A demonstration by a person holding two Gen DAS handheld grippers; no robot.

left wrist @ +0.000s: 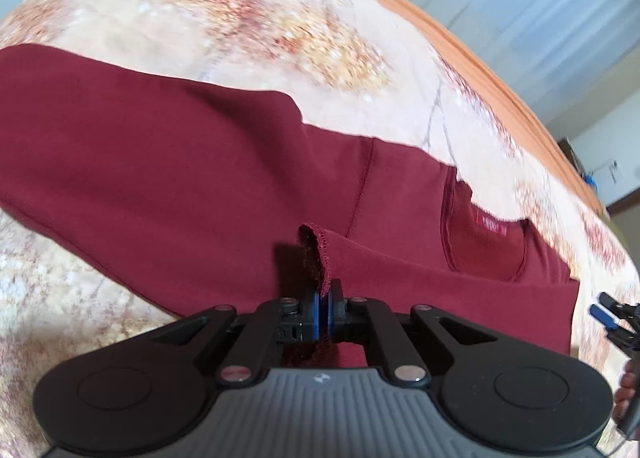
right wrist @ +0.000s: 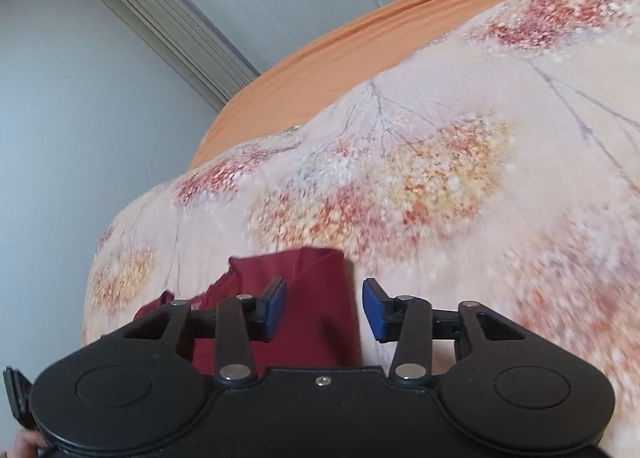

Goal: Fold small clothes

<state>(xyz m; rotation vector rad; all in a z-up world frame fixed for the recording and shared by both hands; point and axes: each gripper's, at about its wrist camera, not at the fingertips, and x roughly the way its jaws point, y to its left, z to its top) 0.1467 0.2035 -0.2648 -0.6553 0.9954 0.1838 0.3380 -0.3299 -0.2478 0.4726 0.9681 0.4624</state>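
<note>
A dark red shirt [left wrist: 180,162] lies spread across the floral bedcover [left wrist: 248,10], neck label to the right. My left gripper [left wrist: 323,310] is shut on a stitched hem edge of the shirt, which stands up in a small fold between the blue pads. My right gripper shows at the right edge of the left wrist view [left wrist: 608,316]. In the right wrist view the right gripper [right wrist: 324,308] stands open over the shirt's sleeve corner [right wrist: 312,290], its blue pads apart and not touching the cloth.
An orange sheet [right wrist: 328,54] borders the far side of the bedcover [right wrist: 480,138]. Curtains [right wrist: 168,18] and a pale wall stand behind the bed. A hand shows at the lower right edge of the left wrist view [left wrist: 626,386].
</note>
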